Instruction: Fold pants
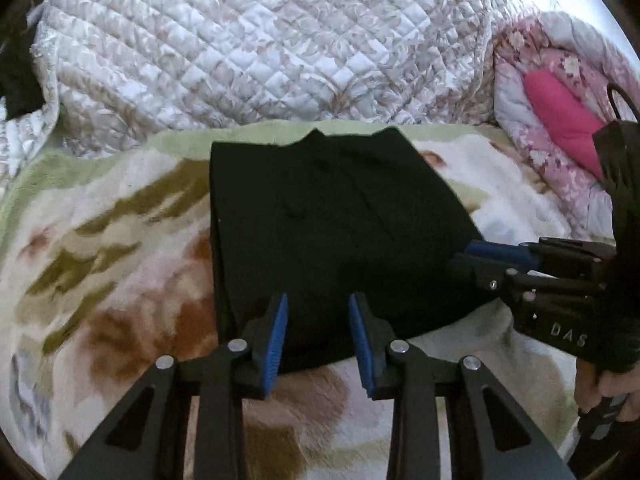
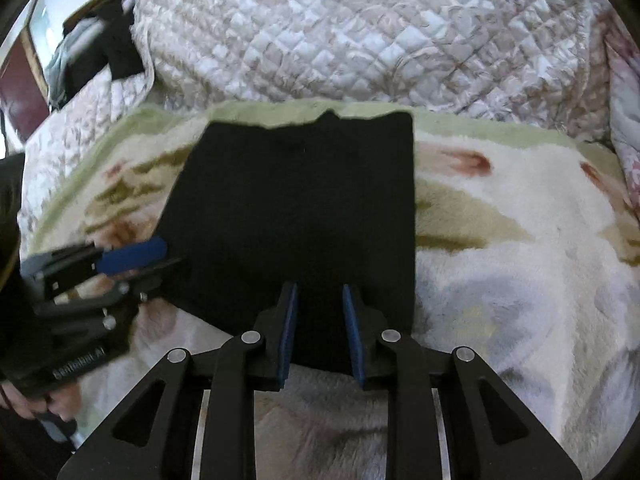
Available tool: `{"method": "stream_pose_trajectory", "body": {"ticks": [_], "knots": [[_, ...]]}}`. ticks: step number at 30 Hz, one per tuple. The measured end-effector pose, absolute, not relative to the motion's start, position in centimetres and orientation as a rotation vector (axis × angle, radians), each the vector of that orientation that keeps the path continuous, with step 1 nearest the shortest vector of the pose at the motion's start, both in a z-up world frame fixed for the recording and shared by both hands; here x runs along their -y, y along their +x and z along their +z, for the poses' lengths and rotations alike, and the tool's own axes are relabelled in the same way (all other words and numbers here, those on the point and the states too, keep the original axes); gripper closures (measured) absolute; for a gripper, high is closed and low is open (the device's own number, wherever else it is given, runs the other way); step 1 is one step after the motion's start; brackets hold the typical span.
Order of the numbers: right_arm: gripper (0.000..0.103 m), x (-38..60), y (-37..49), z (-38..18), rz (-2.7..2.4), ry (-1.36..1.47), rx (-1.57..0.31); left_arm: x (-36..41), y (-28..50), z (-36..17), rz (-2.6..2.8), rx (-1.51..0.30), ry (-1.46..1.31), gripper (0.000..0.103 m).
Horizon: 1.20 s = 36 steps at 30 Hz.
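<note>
pants [image 1: 332,232]: you had plain black cloth before you, no pattern showing.
blanket [image 1: 120,248]: fleecy cream under your grippers, blotched olive and rust-brown, with a pale green border along the far edge.
quilt [image 1: 240,40]: diamond-stitched, white and pale blue with a beige leaf print.
comforter [image 1: 536,152]: pink with small white blossoms; a plain magenta patch sat in its folds.
left gripper [image 1: 318,336]: your frame was black, the pads bright blue, the pivot pins silver.
right gripper [image 2: 320,332]: the same black frame, blue pads and silver pins.
</note>
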State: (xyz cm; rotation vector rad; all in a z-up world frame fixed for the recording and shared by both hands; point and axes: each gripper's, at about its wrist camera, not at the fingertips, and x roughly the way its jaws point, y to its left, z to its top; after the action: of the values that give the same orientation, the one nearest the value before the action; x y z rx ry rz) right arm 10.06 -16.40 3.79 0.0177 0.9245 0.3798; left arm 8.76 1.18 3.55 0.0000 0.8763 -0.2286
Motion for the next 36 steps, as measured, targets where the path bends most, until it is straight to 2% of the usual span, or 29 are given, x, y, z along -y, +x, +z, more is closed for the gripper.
{"method": "stream_pose_trajectory", "body": {"ticks": [3, 6, 13, 28, 33, 36], "knots": [[0.075, 17.1, 8.4, 4.4, 0.369, 0.025, -0.913, -1.6, 7.5, 4.2, -0.205, -0.863, -0.024, 0.069], [0.065, 17.0, 6.5, 4.8, 0.360, 0.017, -0.899, -1.7, 6.1, 3.9, -0.194, -0.887, -0.044, 0.069], [0.056, 16.4, 3.3, 4.5, 0.360, -0.009, -0.876, -2.0, 3.4, 3.7, -0.157, -0.888, -0.069, 0.069], [0.053, 15.3, 3.9, 1.5, 0.346, -0.078, -0.940, -2.3, 3.6, 1.2, -0.138, -0.950, -0.062, 0.068], [0.050, 15.3, 4.3, 0.6, 0.342, -0.081, -0.966, -1.9, 3.6, 0.8, -0.158, -0.949, -0.050, 0.055], [0.048, 15.2, 4.3, 0.4, 0.339, -0.092, -0.966, -1.6, 3.4, 0.6, -0.159, -0.941, -0.024, 0.054]]}}
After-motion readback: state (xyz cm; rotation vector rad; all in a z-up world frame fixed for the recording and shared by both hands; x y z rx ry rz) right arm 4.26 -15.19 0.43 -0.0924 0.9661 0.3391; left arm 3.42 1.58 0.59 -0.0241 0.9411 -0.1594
